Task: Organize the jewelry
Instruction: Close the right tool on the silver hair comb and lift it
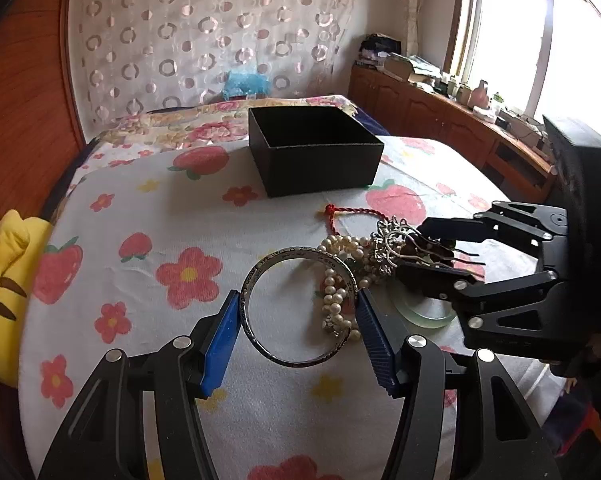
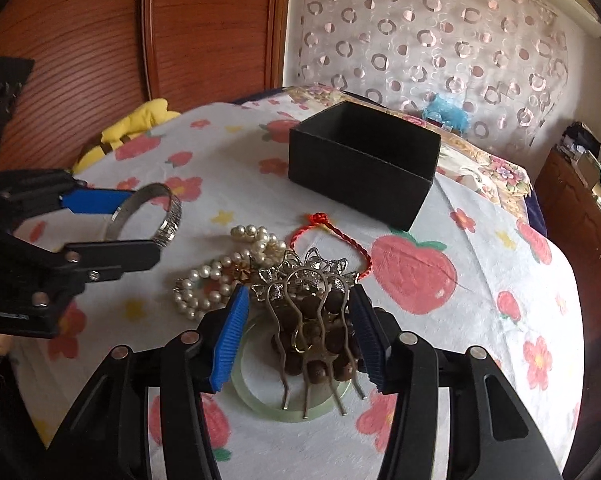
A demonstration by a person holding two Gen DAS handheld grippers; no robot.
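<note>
A silver bangle (image 1: 260, 272) sits between the blue pads of my left gripper (image 1: 298, 306), which is shut on it; in the right wrist view the bangle (image 2: 168, 216) is lifted off the cloth. My right gripper (image 2: 300, 308) is shut on a metal hair comb (image 2: 312, 332) with silver flowers, above brown beads (image 2: 336, 344) and a pale green jade bangle (image 2: 260, 400). Pearl strands (image 2: 216, 276) and a red cord (image 2: 340, 236) lie beside them. An open black box (image 2: 360, 168) stands behind the pile; it also shows in the left wrist view (image 1: 316, 160).
The jewelry lies on a round table with a strawberry and flower cloth (image 1: 160, 220). A yellow plush toy (image 1: 4, 292) is at the left edge. A wooden cabinet (image 1: 440, 116) with clutter stands under the window at right.
</note>
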